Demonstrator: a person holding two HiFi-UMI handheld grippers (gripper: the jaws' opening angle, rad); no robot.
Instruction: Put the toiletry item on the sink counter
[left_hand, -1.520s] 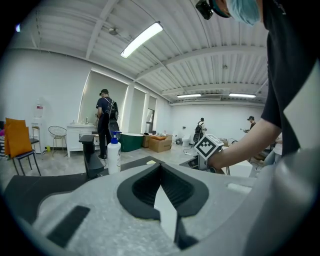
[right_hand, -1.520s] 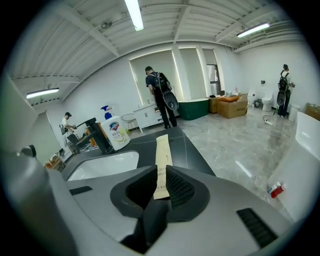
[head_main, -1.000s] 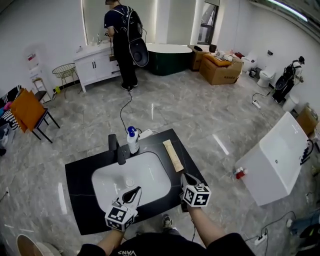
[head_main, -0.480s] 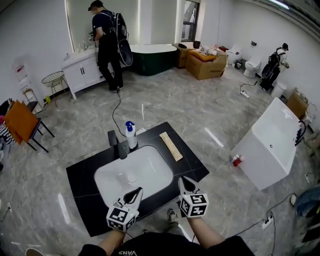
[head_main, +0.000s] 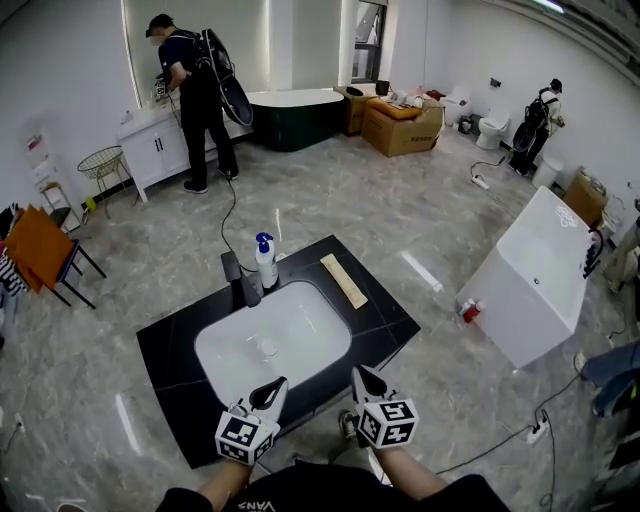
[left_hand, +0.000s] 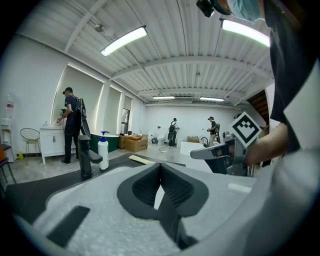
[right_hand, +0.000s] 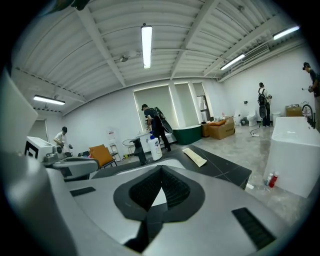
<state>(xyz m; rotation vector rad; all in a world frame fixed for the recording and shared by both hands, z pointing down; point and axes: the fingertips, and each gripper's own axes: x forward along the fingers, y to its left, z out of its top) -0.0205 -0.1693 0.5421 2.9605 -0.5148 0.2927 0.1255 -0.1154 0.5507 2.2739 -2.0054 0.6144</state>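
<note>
A white pump bottle with a blue top (head_main: 266, 262) stands on the black sink counter (head_main: 385, 315) beside the dark faucet (head_main: 240, 281), behind the white basin (head_main: 272, 341). A flat tan packet (head_main: 343, 280) lies on the counter to the right of the basin. My left gripper (head_main: 274, 386) and right gripper (head_main: 360, 376) hang side by side at the counter's near edge, both shut and empty. In the left gripper view the bottle (left_hand: 103, 150) and faucet (left_hand: 86, 157) show far ahead of the shut jaws. The right gripper view shows the bottle (right_hand: 154, 147) and packet (right_hand: 194, 156) beyond its shut jaws.
A person (head_main: 190, 100) stands at a white vanity at the back left. A white tub (head_main: 530, 280) sits on the floor to the right, with a small red bottle (head_main: 468, 310) by it. Cardboard boxes (head_main: 400, 125) and an orange chair (head_main: 40, 245) stand further off.
Both grippers have drawn back from over the basin's front rim to the counter's near edge. The view has shifted, so the counter sits higher in the frame. Both stay shut.
</note>
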